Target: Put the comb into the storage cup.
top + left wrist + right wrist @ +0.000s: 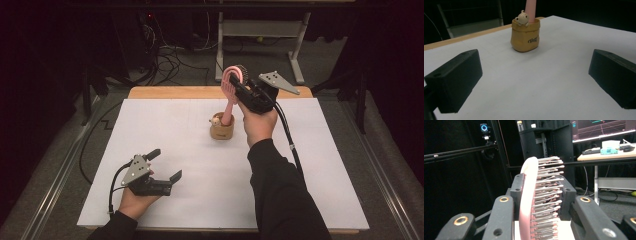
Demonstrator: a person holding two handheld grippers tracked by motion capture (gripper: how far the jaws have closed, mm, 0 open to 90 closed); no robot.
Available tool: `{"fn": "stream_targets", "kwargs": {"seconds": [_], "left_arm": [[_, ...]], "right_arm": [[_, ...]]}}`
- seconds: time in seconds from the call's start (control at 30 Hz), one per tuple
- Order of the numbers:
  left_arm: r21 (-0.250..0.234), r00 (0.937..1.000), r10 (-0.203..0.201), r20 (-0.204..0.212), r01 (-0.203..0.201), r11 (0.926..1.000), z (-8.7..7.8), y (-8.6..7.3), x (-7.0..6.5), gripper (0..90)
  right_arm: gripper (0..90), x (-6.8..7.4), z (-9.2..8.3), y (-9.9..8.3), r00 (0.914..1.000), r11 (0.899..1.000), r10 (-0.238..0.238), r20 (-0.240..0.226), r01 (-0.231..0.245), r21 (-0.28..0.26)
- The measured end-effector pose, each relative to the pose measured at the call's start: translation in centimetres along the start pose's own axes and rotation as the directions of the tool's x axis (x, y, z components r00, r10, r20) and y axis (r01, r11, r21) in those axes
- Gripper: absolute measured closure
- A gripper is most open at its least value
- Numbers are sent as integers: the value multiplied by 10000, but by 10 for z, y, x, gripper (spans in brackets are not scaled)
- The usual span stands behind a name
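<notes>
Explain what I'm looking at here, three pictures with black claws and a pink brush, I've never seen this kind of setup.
A person holds a hand-worked two-jaw gripper in each hand. One picture looks down from above the white table; the other two come from cameras riding on the grippers. The right gripper is shut on the head of a pink hairbrush, whose handle stands in a small tan cup with a little animal figure on its rim. The left gripper rests low, jaws open and holding nothing.
</notes>
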State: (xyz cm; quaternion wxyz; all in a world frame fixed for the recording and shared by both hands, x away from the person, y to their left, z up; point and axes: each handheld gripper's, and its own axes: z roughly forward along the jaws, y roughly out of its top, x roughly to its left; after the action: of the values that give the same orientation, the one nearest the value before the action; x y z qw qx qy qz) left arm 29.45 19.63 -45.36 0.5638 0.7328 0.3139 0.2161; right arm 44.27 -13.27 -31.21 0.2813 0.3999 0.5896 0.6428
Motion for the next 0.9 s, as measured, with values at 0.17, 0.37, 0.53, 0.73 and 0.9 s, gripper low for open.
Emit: {"fn": "stream_targets", "kwargs": {"seconds": [0.17, 0.37, 0.53, 0.73, 0.9], "left_arm": [[-9, 9999, 109, -12, -109, 9999, -1, 0, 0, 0], [-30, 10000, 12, 6, -12, 10000, 0, 0, 0, 0], [-30, 10000, -6, -19, 6, 10000, -1, 0, 1, 0], [13, 10000, 15, -22, -15, 10000, 0, -1, 0, 0], [33, 10000, 9, -17, -9, 10000, 0, -1, 0, 0]], "right_arm": [[667, 1, 5, -2, 10000, 10000, -41, 61, 41, 2], [667, 2, 10, -7, 10000, 10000, 9, 48, -10, 50], [666, 5, 14, -11, 10000, 10000, -89, 36, 89, 41], [666, 8, 17, -17, 10000, 9999, -99, 15, 98, 82], [666, 9, 19, -22, 10000, 9999, -53, -9, 53, 127]]}}
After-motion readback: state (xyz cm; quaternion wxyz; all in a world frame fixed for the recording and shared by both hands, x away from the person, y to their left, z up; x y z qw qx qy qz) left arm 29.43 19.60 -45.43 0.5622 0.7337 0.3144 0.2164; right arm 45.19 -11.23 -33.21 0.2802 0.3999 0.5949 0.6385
